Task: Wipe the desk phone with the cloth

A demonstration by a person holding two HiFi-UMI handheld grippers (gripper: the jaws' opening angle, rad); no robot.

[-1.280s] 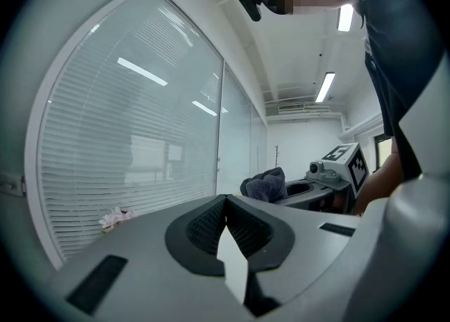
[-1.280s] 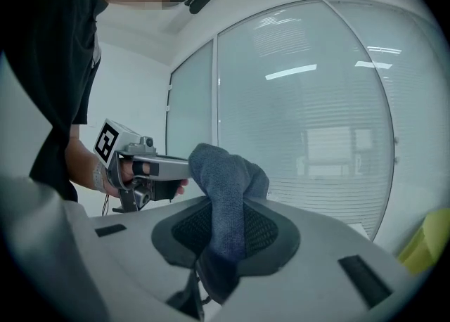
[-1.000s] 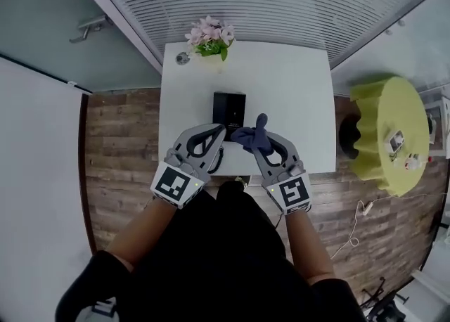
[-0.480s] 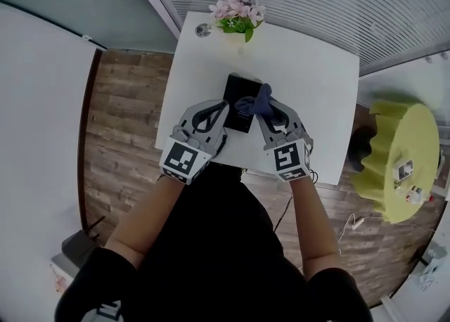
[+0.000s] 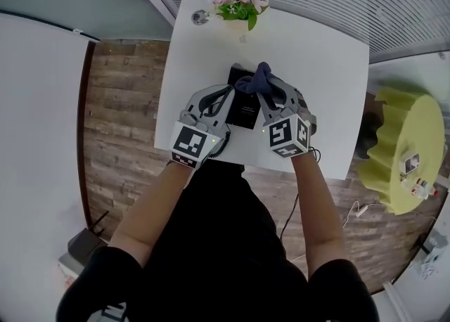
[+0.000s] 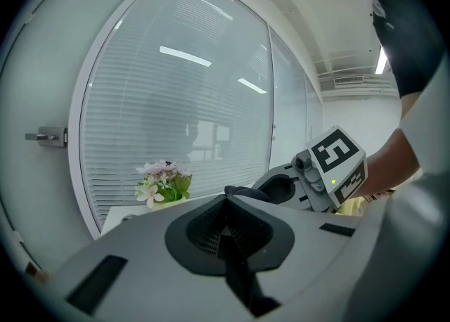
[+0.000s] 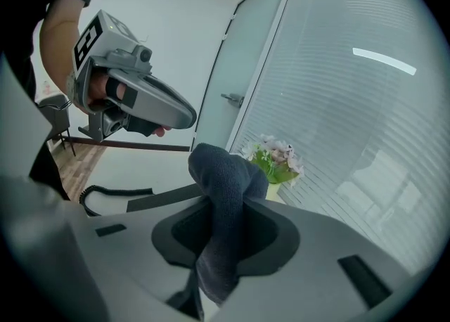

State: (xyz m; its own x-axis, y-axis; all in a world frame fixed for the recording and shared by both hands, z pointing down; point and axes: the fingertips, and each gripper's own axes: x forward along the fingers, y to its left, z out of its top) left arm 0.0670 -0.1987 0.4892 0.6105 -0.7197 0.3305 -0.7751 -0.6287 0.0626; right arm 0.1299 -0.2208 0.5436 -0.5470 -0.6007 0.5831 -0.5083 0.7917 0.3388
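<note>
Our right claw [image 5: 267, 90] is clenched on the cloth [image 5: 257, 76], a dark blue wad pinched between the jaws and bunching out past the tips. The left claw [image 6: 225, 207] has its jaws pressed together with nothing between them.

The phone [image 5: 245, 106] lies flat near the middle of the white bench [image 5: 320, 67], with both claws over it: the left by its left edge, the right with the cloth above its far right part. We cannot tell whether the cloth touches it yet.

We judge the step to be the wipe itself. To do it well, we tip the right claw down so the loose cloth meets the phone, not the hard jaw tips, and draw it across in even strokes. The phone looks light and may slide, so we rest the left claw against its edge as a brace. We keep the grip firm, as the wad could pull free under drag.
</note>
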